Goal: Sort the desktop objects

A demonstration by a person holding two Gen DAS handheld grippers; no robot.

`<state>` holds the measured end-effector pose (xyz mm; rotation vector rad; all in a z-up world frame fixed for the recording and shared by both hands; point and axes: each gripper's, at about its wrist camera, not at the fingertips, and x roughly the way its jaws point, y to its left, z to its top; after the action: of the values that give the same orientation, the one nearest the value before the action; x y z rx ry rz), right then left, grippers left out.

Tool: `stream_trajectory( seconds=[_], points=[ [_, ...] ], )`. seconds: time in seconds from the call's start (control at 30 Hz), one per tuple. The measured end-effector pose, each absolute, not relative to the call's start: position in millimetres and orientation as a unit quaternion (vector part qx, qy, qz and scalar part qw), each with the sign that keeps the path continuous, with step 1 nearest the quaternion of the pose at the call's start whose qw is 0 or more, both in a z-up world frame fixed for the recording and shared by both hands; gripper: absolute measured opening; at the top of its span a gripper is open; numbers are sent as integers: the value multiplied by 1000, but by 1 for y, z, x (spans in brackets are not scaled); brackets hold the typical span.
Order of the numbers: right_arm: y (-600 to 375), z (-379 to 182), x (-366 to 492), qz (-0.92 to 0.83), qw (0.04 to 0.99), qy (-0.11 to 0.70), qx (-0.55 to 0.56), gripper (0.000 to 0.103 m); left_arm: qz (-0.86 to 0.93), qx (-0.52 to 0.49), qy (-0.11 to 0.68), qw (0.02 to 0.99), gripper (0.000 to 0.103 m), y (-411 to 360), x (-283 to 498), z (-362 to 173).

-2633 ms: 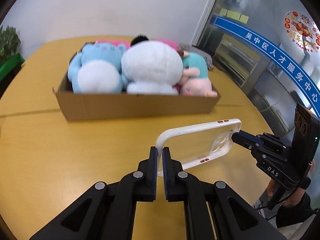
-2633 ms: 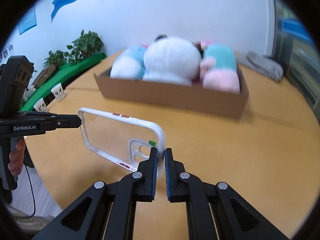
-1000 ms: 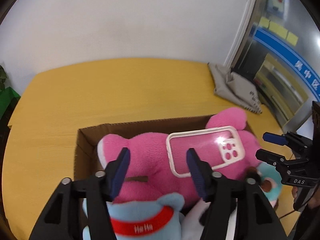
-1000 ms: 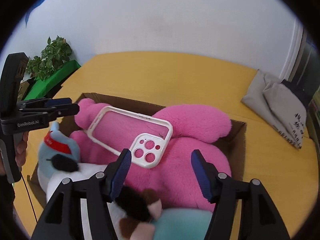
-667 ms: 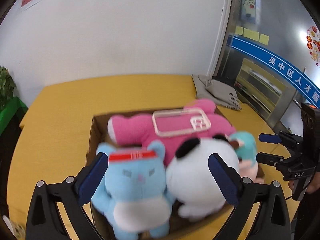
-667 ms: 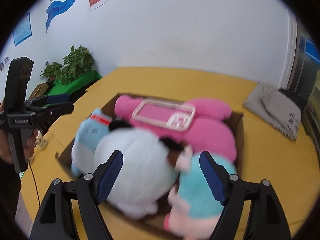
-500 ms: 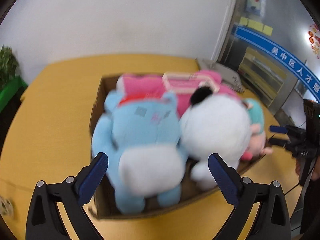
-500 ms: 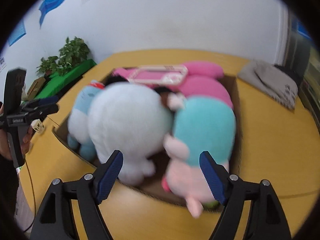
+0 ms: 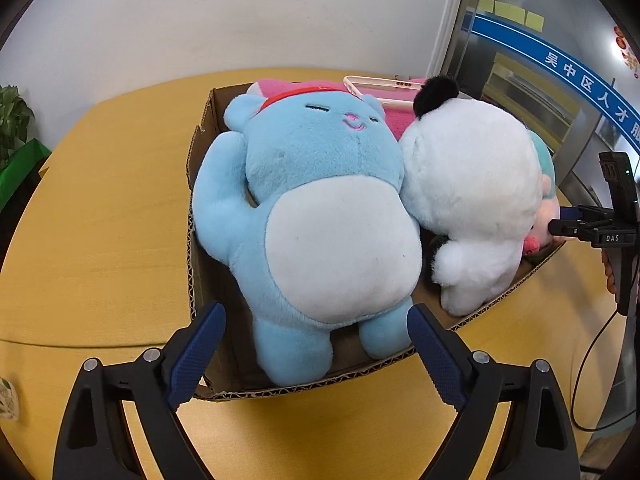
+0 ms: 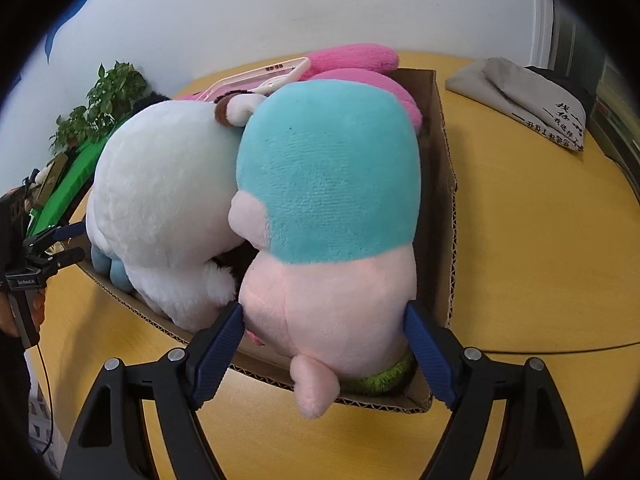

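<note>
A cardboard box [image 9: 200, 184] on the yellow table holds several plush toys. The clear white-rimmed phone case [image 9: 384, 84] lies on the pink plush [image 9: 394, 122] at the back of the box, free of both grippers. My left gripper [image 9: 314, 320] hangs over the near box edge, jaws wide and closing, with the legs of the blue plush [image 9: 320, 208] between them, untouched. My right gripper [image 10: 324, 312] is opening. Its fingers flank the base of the teal-and-pink plush [image 10: 332, 208] closely, without squeezing it. The white plush [image 10: 160, 200] sits between the two toys.
A grey folded cloth bag [image 10: 520, 100] lies on the table [image 9: 100, 220] beyond the box on the right. A potted plant [image 10: 104, 108] and a green ledge stand past the table's left side. A black cable [image 10: 560, 350] crosses the table right of the box.
Both grippers carried the phone case over the box, let it go onto the pink plush and opened wide. They then drew back and down to the near side of the box.
</note>
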<state>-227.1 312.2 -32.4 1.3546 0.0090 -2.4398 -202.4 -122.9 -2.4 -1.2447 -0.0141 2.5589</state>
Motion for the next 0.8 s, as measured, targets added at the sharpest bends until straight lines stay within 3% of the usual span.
stream_trajectory(
  seconds=[0.47, 0.63, 0.8],
  points=[
    [300, -31, -150, -879, 140, 40, 453, 82, 893, -425, -33, 142, 95, -121, -137, 0],
    [295, 14, -129, -910, 146, 31, 386, 85, 923, -363, -66, 109, 103, -115, -133, 46],
    [261, 38, -111, -920, 165, 55, 351, 86, 945, -320, -46, 49, 103, -92, -124, 77]
  ],
)
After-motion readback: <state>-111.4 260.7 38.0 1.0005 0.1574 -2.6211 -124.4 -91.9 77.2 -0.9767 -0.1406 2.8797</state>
